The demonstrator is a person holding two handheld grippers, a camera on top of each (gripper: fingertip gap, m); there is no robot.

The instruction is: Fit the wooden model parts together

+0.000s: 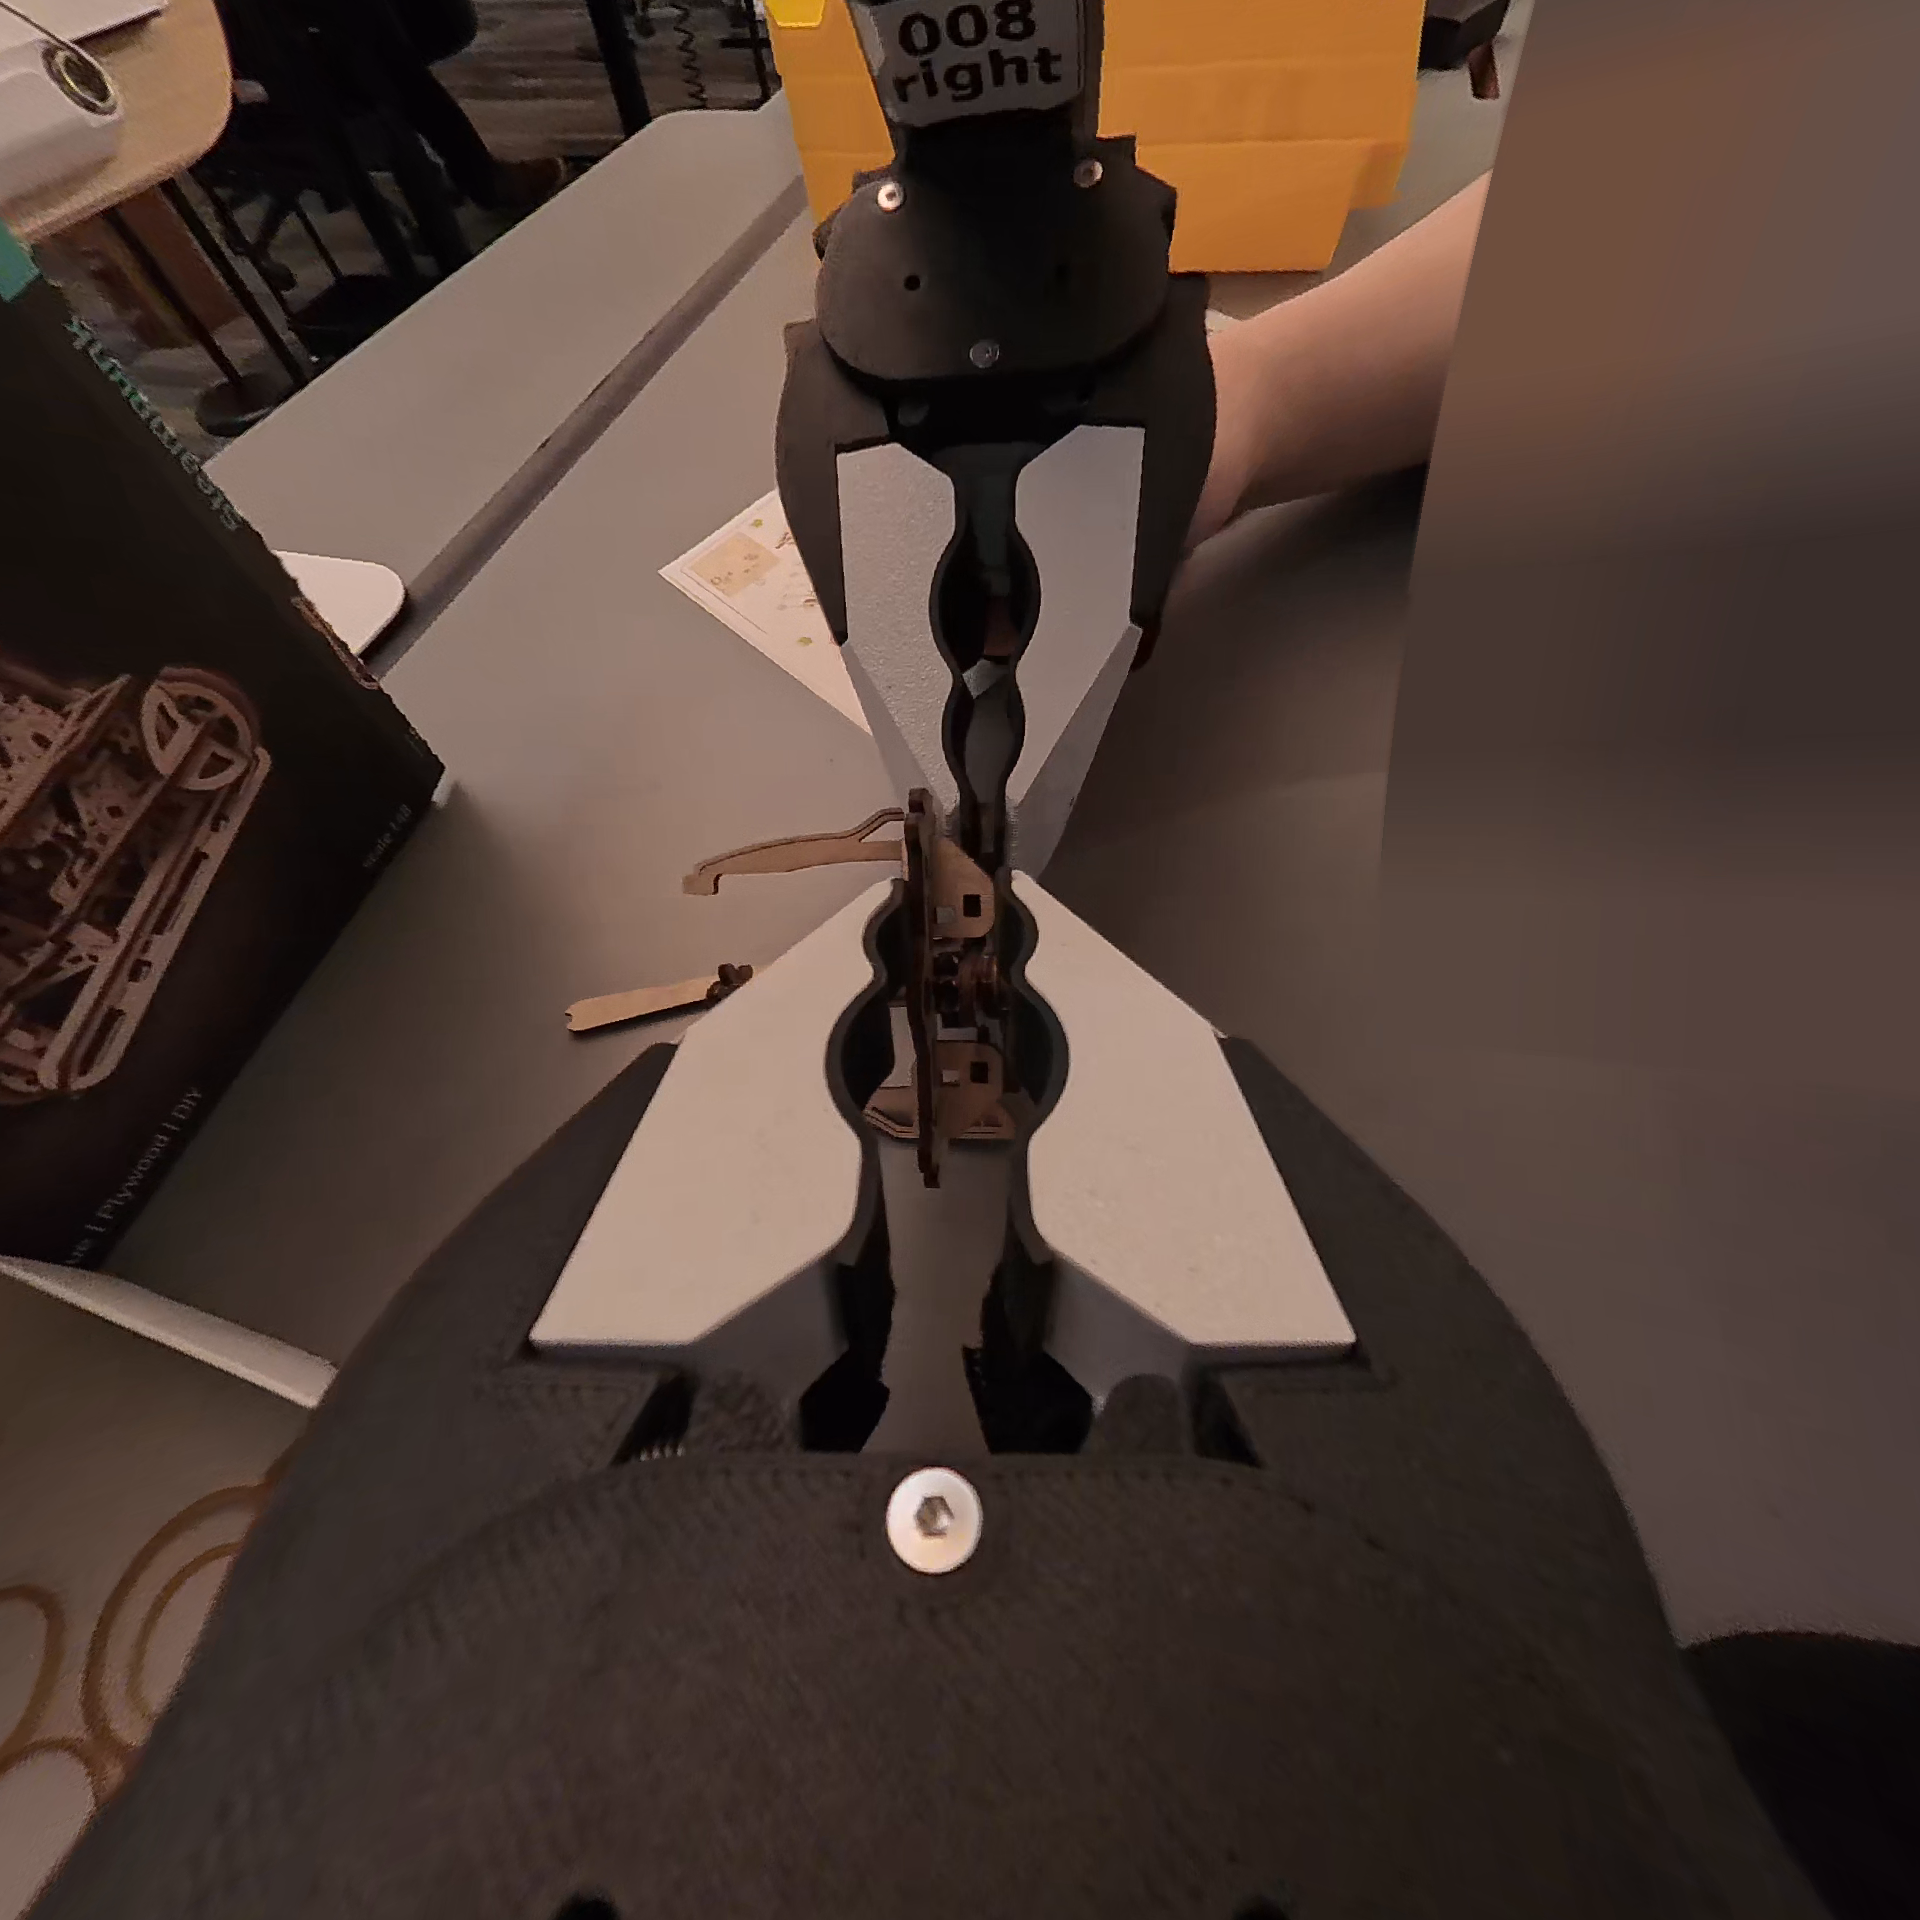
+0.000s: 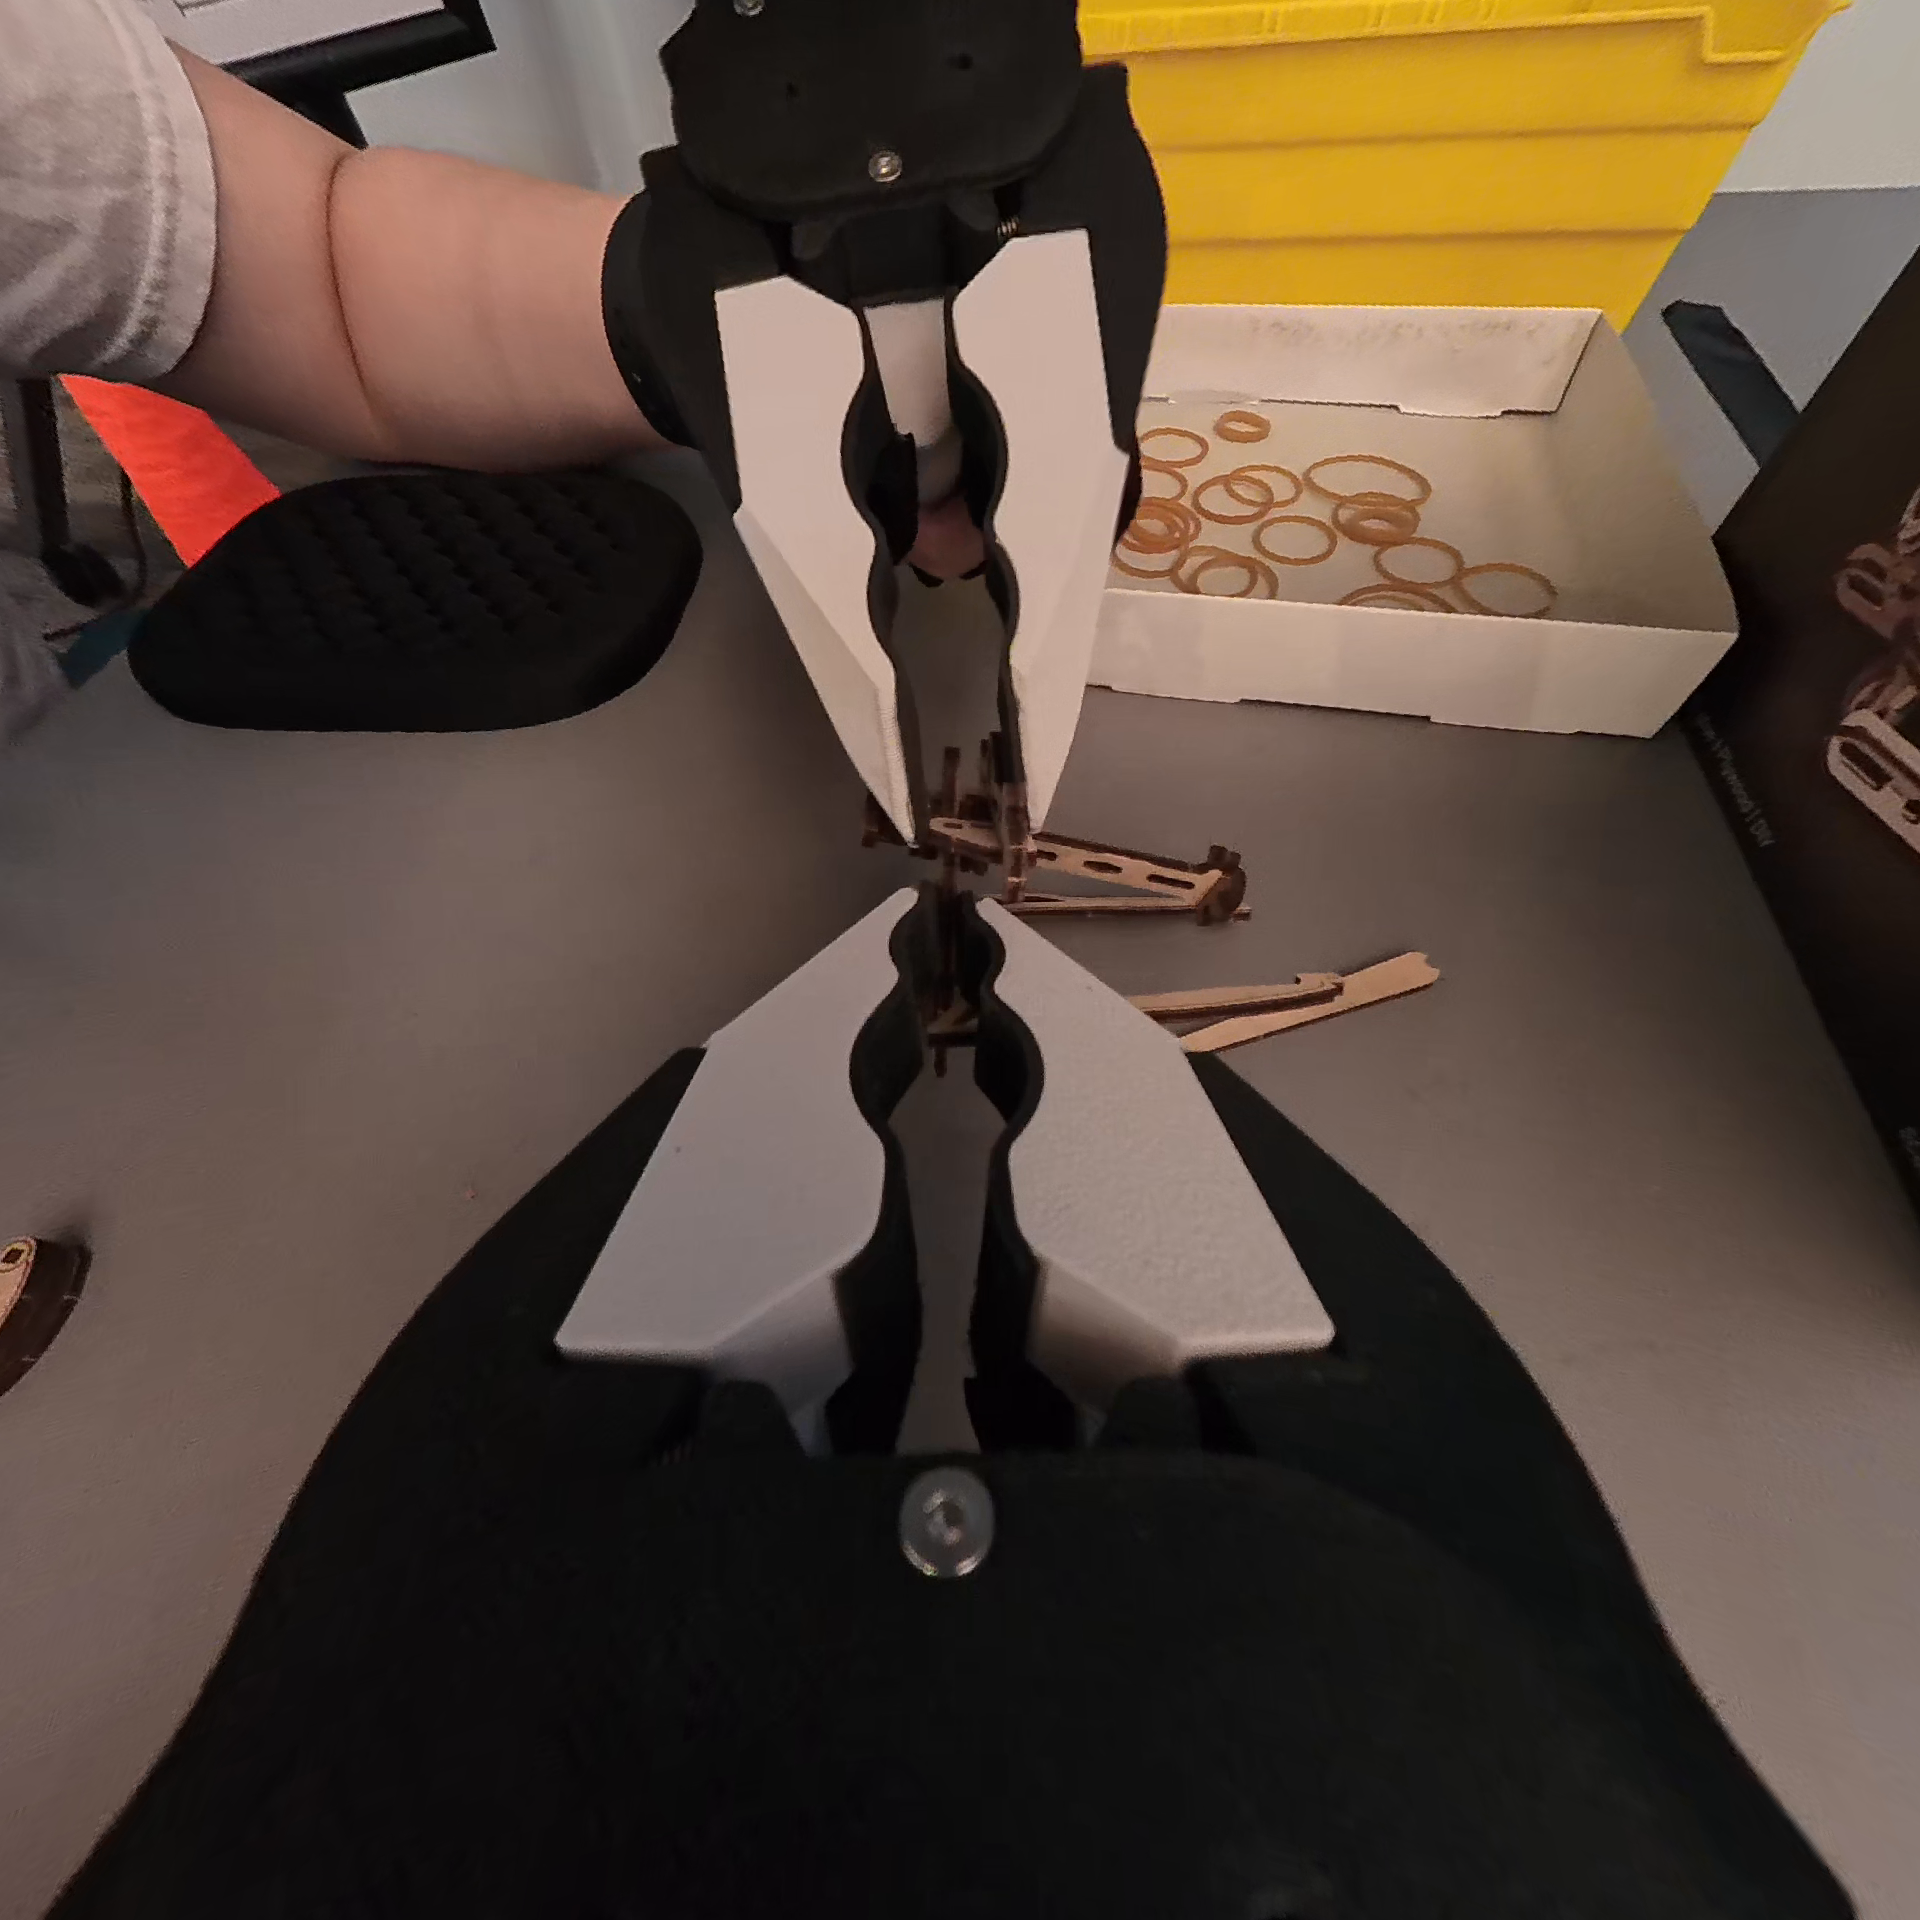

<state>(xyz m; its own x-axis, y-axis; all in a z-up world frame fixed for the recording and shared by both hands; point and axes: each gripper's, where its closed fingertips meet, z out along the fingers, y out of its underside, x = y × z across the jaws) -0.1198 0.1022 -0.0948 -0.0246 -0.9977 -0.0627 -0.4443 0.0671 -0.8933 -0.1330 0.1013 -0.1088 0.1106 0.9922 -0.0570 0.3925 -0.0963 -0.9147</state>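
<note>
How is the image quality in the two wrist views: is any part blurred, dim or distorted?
Left wrist view: dim, warm light; a smooth blurred patch covers the right side; wide-angle bending curves the grey table edge. Right wrist view: brighter and sharper, the tan rubber rings in the white cardboard tray are distinct; the black gripper body at the bottom is stretched by the lens.
</note>
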